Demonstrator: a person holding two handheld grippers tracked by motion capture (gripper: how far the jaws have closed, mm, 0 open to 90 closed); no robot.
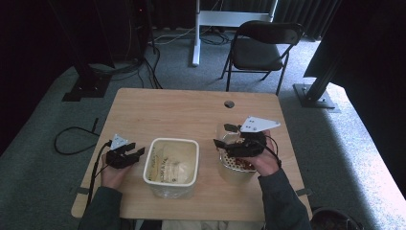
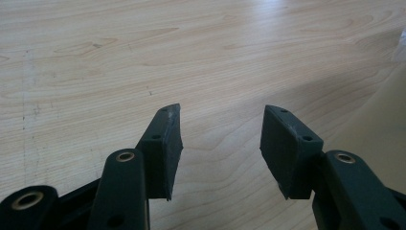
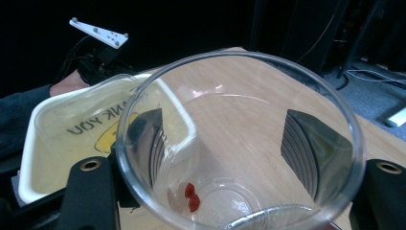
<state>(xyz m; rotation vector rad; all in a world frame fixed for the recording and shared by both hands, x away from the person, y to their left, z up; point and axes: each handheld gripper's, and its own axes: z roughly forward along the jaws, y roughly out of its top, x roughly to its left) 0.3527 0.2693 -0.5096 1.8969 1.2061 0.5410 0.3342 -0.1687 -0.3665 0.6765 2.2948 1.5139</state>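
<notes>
My right gripper [image 3: 224,115] is shut on a clear plastic cup [image 3: 249,86], one jaw pressing on each side of its wall. The cup is tipped towards the camera, and a small red bit [image 3: 191,196] lies at its bottom. In the high view the right gripper [image 1: 222,135] holds the cup at the table's right, above a perforated metal piece with red bits [image 1: 237,164]. My left gripper [image 2: 222,109] is open above bare wood, nothing between its pads. It rests at the table's left [image 1: 136,152], beside a white container [image 1: 171,143].
The white container [image 3: 36,158] stands between the two hands and holds a printed clear bag. The wooden table [image 1: 182,108] has a round cable hole [image 1: 229,104] at the back. A black folding chair [image 1: 261,48] stands beyond the table.
</notes>
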